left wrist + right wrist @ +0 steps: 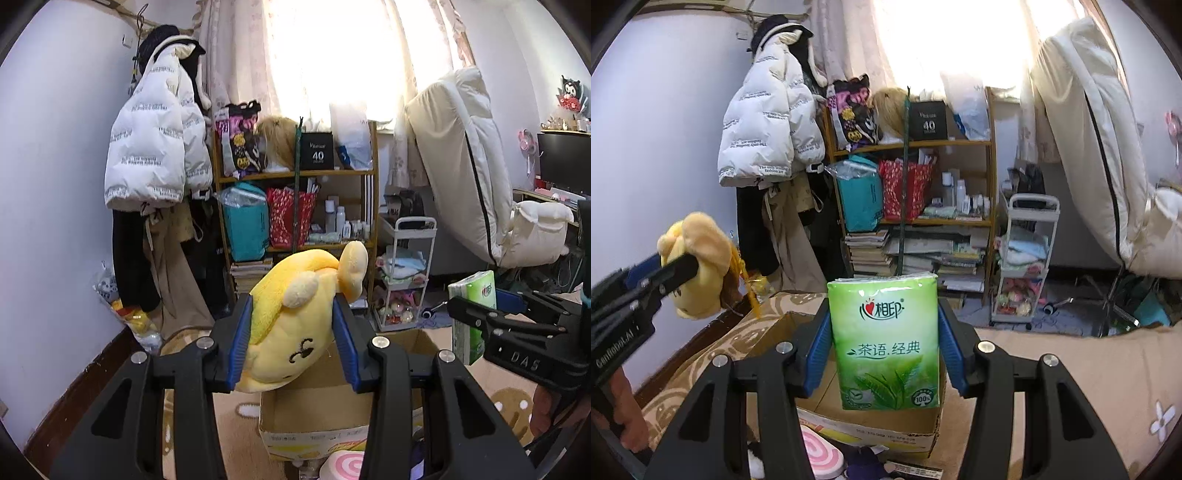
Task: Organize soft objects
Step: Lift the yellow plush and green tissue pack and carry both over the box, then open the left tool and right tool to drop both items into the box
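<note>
My left gripper (293, 343) is shut on a yellow plush toy (295, 325) and holds it in the air above an open cardboard box (314, 435). My right gripper (884, 347) is shut on a green pack of tissues (884, 339), held upright over the same box (871, 424). In the left wrist view the right gripper (476, 321) and the tissue pack (474, 291) show at the right. In the right wrist view the left gripper (679, 269) with the plush toy (698, 266) shows at the left.
A pink-and-white swirl cushion (820, 454) lies on the rug in front of the box. Behind stand a wooden shelf (295, 173) full of bags and books, a hanging white jacket (155, 136), a small white cart (406, 273) and a cream recliner chair (480, 177).
</note>
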`<state>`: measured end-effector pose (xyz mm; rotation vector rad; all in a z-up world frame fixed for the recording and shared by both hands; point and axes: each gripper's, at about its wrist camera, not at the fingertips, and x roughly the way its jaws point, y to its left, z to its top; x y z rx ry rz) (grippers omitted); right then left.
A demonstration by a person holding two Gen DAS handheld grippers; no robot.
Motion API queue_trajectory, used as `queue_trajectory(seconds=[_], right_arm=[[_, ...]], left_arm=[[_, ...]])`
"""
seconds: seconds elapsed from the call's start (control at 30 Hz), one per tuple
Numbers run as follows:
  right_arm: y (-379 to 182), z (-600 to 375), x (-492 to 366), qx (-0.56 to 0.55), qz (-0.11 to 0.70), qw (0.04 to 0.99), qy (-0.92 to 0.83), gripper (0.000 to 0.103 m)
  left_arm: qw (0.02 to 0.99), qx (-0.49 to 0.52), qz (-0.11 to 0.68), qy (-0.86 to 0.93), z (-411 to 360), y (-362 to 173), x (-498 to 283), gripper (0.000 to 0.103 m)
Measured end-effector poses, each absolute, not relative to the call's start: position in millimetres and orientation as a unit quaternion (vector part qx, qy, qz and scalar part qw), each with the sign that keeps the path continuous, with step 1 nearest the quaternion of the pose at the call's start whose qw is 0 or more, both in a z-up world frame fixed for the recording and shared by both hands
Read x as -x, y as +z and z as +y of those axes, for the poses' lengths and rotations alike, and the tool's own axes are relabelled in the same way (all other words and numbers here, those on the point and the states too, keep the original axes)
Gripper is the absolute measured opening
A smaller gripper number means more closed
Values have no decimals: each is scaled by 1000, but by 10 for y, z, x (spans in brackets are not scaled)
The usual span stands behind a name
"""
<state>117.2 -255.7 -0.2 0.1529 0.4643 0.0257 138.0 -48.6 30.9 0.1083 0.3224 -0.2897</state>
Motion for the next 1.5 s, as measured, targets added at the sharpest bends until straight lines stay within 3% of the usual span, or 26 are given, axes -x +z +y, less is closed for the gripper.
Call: queue_trajectory(seconds=[0.9,1.5], right_arm=[[-590,-2518,-1462,-66,290,954,29,56],[-695,-2517,-1486,-68,305,949,32,57]], left_arm=[[944,-51,283,-164,-690,-420,-1876,44],[938,-77,305,-147,-728,-568,-1912,51]])
